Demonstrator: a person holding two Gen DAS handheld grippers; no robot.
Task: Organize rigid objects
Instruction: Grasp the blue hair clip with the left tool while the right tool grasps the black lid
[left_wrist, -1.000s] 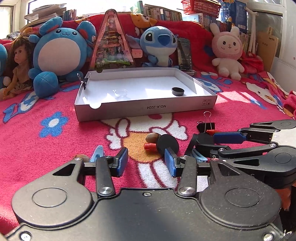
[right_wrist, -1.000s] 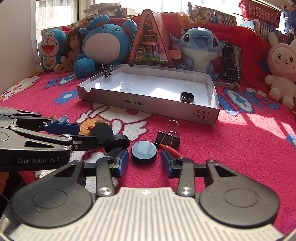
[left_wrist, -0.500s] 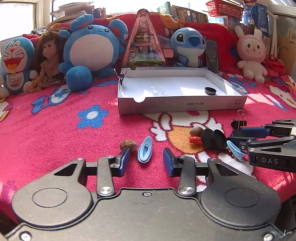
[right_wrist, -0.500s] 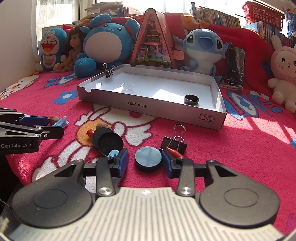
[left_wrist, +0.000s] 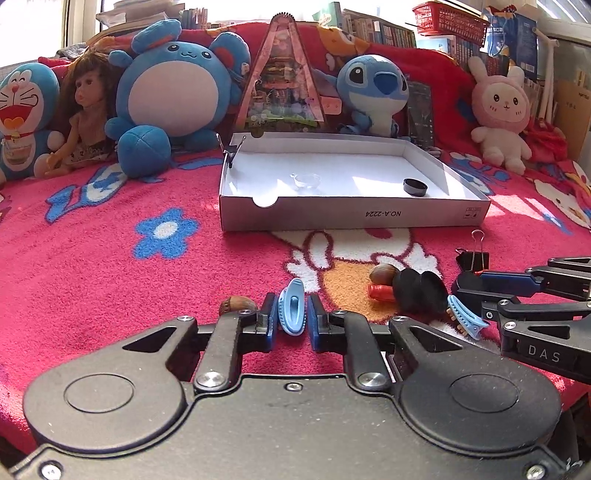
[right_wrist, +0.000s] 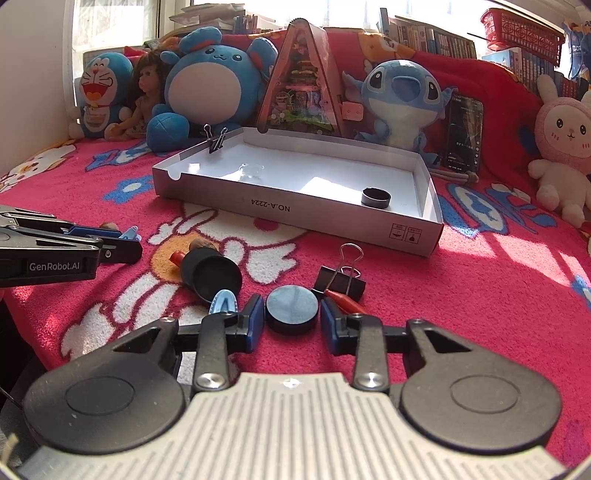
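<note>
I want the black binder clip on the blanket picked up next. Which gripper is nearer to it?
Right. The right gripper sits just in front of the black binder clip, its jaws around the round black puck beside it. The left gripper is farther left, around the blue hair clip.

Your two handheld grippers, black bodies and blue pads

Your left gripper (left_wrist: 291, 322) is all matte black with silver screws; your right gripper (right_wrist: 291, 322) has a ribbed grey plate and "DAS" on its side.

Blue hair clip (left_wrist: 291, 312) and black disc (right_wrist: 292, 309) on blanket
</note>
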